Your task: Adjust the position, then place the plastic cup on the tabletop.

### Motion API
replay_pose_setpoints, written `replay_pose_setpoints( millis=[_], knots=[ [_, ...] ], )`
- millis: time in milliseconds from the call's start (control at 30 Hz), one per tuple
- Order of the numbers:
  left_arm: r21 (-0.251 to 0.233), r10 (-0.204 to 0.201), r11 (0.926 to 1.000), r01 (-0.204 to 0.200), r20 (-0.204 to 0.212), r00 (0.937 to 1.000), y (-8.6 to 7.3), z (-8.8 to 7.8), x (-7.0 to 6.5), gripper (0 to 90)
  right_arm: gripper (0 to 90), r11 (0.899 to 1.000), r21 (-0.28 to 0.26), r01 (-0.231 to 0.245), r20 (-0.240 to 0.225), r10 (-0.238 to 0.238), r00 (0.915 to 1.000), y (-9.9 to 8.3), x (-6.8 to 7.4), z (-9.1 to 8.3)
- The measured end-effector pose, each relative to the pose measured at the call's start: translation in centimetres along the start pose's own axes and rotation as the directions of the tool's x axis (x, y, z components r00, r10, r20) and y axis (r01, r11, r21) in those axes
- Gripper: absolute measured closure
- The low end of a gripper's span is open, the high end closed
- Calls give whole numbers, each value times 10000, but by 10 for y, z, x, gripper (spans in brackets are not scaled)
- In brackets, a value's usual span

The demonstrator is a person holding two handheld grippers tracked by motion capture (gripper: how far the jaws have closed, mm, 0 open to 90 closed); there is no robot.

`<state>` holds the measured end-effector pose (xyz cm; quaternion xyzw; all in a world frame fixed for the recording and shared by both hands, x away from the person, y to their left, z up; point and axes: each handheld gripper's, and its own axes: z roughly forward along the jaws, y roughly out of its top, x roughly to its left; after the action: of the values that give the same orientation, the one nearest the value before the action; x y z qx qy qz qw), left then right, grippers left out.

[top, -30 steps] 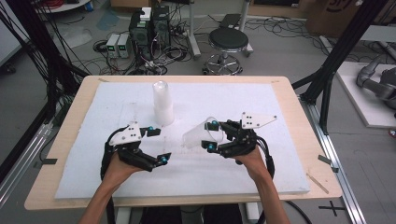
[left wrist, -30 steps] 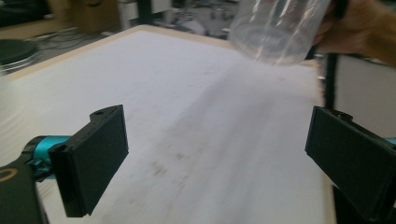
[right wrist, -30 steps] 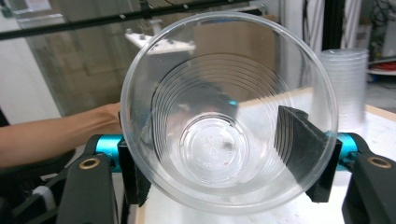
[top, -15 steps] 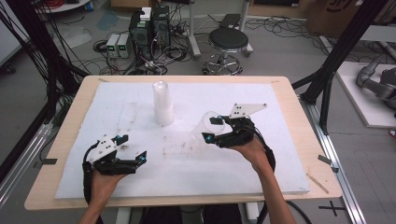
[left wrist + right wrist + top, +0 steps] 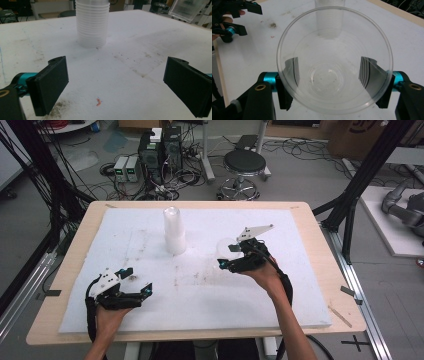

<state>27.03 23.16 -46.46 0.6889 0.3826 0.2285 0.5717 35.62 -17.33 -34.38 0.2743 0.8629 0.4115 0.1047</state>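
Observation:
A tall stack of clear plastic cups (image 5: 174, 232) stands upright at the back middle of the white mat (image 5: 300, 285). My right gripper (image 5: 226, 256) is right of the stack, raised off the mat and shut on a single clear cup (image 5: 223, 247). In the right gripper view that cup (image 5: 334, 60) sits between the two black jaws of the right gripper (image 5: 334, 80), mouth toward the camera and nothing inside. My left gripper (image 5: 137, 281) is low at the front left, open with nothing in it. In the left gripper view the stack (image 5: 92, 22) stands well beyond the left gripper (image 5: 117, 75).
The mat covers a wooden table (image 5: 320, 235) and carries brown smudges (image 5: 200, 275) and a small red mark (image 5: 99, 101). Black frame posts (image 5: 360, 185) flank the table. A stool (image 5: 243, 165) and electronics (image 5: 160, 150) stand on the floor behind.
My left gripper has moved toward the front left and sunk close to the mat, staying open. My right gripper has carried the cup slightly up and away from me.

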Motion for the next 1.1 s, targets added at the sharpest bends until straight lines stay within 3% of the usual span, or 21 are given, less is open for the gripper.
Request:
replay_pose_setpoints(
  millis=[733,1000,1100],
  knots=[
    [1,15,10000,-15,-97,10000,-1,0,-1,59,331,9995,270,-145,195,140,9997,0,-5,3],
    [98,110,9999,-109,-96,9999,-1,0,-1,59,331,9960,871,-211,460,172,9988,-7,-8,22],
    [86,-25,10000,25,-63,10000,-1,0,0,59,330,9924,1209,-235,481,178,9987,-11,-9,33]
  ],
)
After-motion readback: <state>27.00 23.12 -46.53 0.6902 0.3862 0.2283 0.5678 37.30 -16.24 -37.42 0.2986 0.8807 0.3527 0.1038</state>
